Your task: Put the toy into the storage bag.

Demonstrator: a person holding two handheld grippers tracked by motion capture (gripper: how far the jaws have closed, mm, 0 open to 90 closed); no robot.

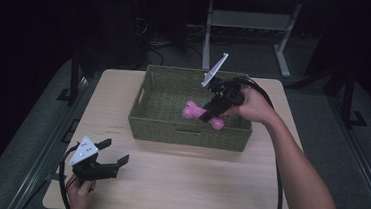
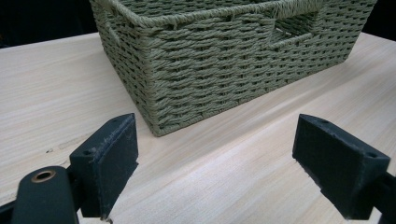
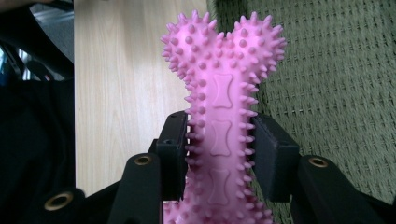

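Note:
A pink spiky bone-shaped toy is clamped at its shaft by my right gripper, which is shut on it. In the high view that gripper holds the toy over the inside of a green woven basket at the table's middle. My left gripper rests near the table's front left corner, jaws wide apart with nothing between them. In the left gripper view its fingers frame bare wood, with the basket's corner a short way ahead.
The light wooden table has free room in front of the basket and on its left side. A person's right forearm reaches in from the lower right. A black cable trails along that arm. Dark floor and desk legs lie beyond.

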